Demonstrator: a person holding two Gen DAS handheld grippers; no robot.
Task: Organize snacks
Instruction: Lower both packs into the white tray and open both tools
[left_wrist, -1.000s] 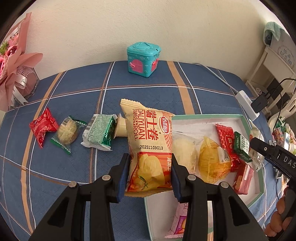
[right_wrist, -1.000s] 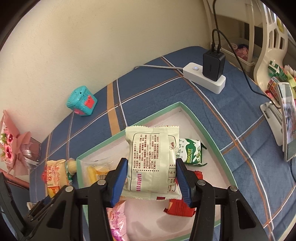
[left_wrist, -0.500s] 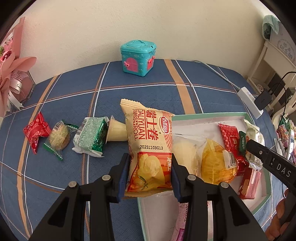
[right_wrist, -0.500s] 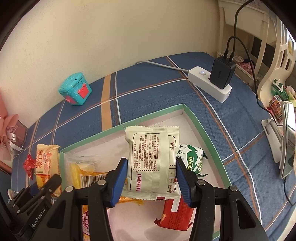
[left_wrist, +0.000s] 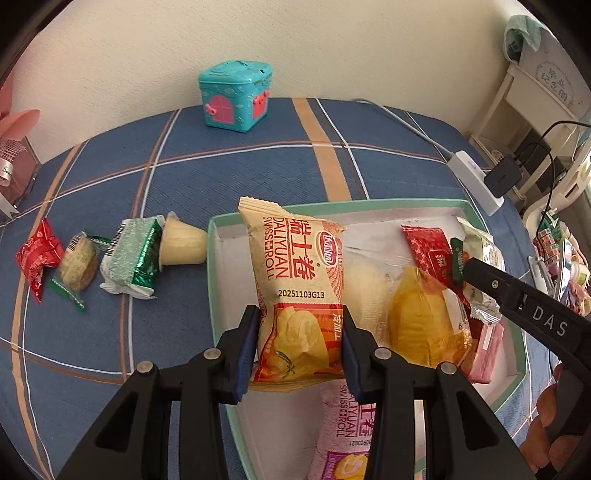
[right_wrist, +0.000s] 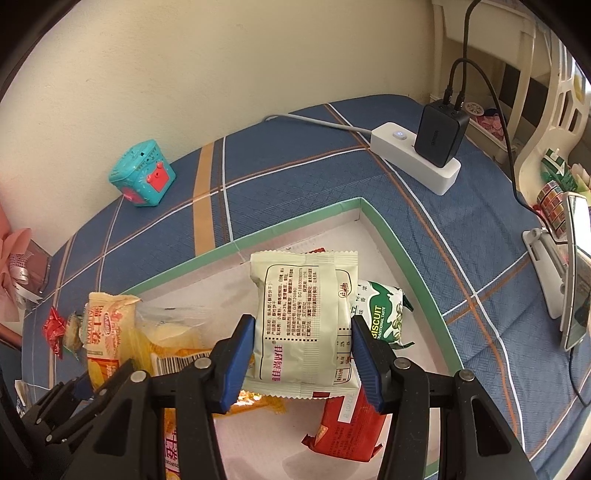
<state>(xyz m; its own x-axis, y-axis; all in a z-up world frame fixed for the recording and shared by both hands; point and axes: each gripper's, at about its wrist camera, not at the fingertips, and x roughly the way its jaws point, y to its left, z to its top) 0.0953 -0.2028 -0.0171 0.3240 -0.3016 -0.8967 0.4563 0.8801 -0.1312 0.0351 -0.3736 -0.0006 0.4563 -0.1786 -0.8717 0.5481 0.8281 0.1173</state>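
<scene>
my left gripper (left_wrist: 299, 345) points steeply down, its blue pads pressed against both sides of the swiss roll packet (left_wrist: 297, 291), holding it upright. my right gripper (right_wrist: 303, 360) tilts down the same way, jaws clamped on the pale snack packet (right_wrist: 304, 325). my right hand (left_wrist: 554, 417) shows at the frame's edge.

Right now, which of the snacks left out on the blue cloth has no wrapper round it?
The pale yellow jelly cup, lying on its side next to the tray. The other three beside it are wrapped: green, clear and red.
</scene>
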